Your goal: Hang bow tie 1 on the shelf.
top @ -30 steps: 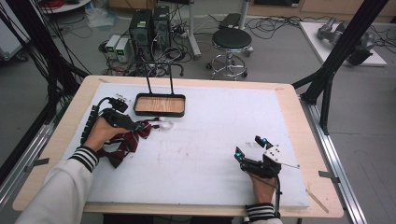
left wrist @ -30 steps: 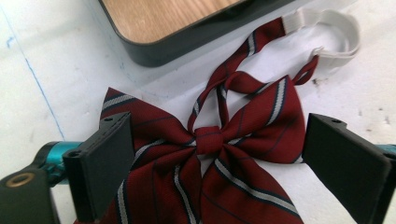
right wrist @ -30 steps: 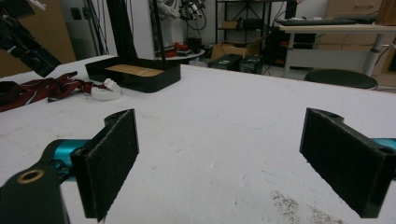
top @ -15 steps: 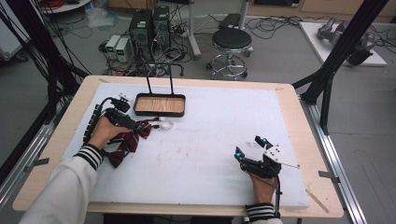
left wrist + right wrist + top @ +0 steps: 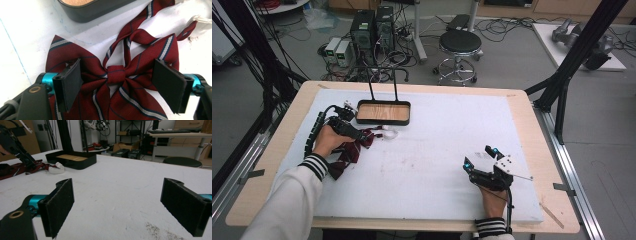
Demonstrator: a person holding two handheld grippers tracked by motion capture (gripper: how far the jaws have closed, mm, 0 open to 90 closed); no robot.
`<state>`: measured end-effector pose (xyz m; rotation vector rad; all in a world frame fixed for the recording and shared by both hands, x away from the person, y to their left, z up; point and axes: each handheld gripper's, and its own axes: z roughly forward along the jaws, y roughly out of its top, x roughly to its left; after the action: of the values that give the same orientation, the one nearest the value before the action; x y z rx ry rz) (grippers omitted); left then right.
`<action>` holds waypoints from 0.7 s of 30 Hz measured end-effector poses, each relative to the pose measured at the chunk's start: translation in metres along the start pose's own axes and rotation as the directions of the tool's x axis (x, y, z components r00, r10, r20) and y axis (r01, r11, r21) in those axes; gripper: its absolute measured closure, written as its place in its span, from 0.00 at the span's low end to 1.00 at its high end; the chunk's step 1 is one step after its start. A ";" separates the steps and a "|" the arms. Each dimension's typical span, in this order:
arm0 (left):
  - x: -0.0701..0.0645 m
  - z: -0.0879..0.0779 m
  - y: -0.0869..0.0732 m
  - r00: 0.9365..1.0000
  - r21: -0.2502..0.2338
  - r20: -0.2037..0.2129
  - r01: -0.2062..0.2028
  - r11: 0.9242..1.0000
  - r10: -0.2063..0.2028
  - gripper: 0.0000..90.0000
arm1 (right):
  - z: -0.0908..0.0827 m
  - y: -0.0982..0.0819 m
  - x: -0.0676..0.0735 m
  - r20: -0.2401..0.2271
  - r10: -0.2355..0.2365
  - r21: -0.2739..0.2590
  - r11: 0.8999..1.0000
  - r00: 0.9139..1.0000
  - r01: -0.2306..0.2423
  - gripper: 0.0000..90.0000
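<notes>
Left tongs (image 5: 117, 82), jaws closing w/ the striped bow tie (image 5: 115, 75) between them on the tabletop (image 5: 437, 150), may snag just one wing; right tongs (image 5: 125, 207) wide, idle.

The white foam mat (image 5: 437, 150) lies bare across its middle and between the two hands, so passage there is free. At the far left stands a black tray with a wooden floor and two upright rods (image 5: 383, 112), just behind the dark red striped bow tie (image 5: 117, 75) and its white strap (image 5: 388, 132), crowding that corner.
</notes>
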<state>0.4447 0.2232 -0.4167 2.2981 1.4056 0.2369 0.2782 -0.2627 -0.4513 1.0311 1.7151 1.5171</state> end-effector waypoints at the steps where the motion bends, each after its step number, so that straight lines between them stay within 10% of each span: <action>1: 0.000 0.000 0.000 1.000 0.002 0.000 0.002 1.000 -0.002 0.29 | 0.000 0.000 0.000 0.000 -0.003 0.001 1.000 1.000 0.003 0.12; 21: -0.004 -0.002 0.001 0.996 0.009 -0.092 0.017 1.000 -0.017 0.68 | 0.000 0.000 0.000 0.000 -0.003 0.001 1.000 1.000 0.003 0.12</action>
<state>0.4431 0.2201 -0.4141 2.3084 1.4731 0.3348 0.2782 -0.2628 -0.4513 1.0286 1.7170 1.5147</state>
